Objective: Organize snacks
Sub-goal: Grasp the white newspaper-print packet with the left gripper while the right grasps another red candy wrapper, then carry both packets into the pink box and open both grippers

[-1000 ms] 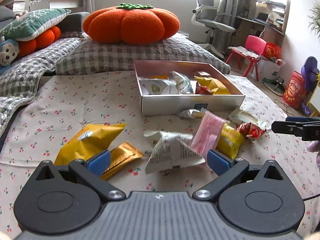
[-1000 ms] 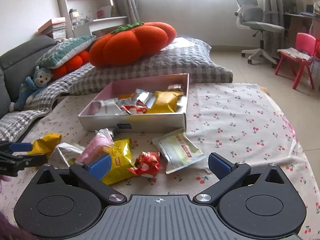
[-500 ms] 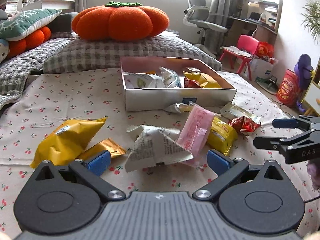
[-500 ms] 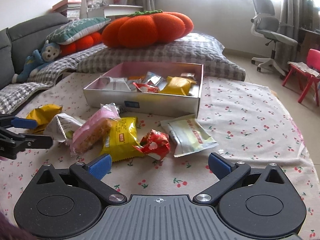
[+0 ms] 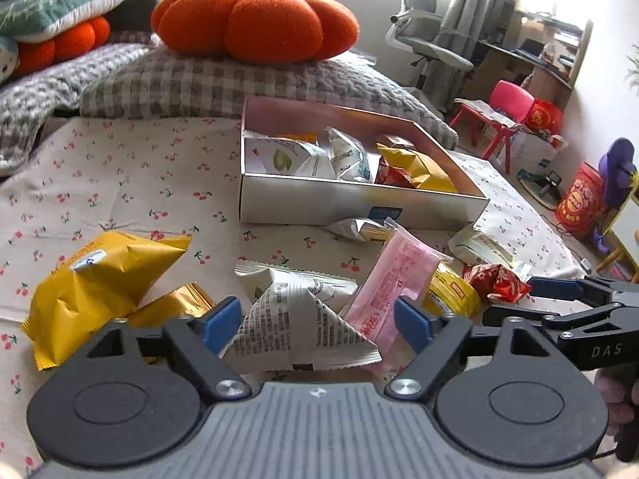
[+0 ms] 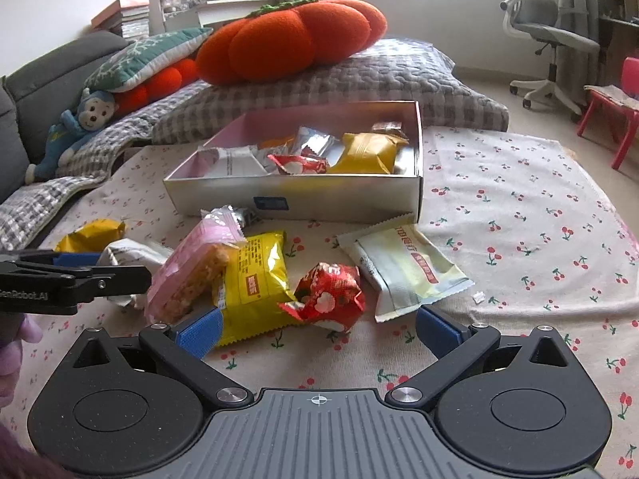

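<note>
While several packets already lie inside the open silver box (image 6: 295,199) at the far middle of the cherry-print cloth (image 6: 519,215), the sorting looks roughly half done, since about as many are outside it. In the box I count about 5: white ones at its left, a red one, a yellow one (image 6: 369,151) and a small brown one at the far right. Loose on the cloth near the box are a pale green-white sachet (image 6: 403,267), a red crinkled packet (image 6: 329,295), a yellow foil packet (image 6: 255,275), a pink wafer pack (image 6: 191,275), a white printed packet (image 5: 299,319), a small silver one just under the box wall, and 2 golden bags (image 5: 104,283) at the near left. The left gripper (image 5: 317,319) is spread wide around the white printed packet, gripping nothing; the right gripper (image 6: 317,327) is equally wide, empty, with the red packet between its fingers.
</note>
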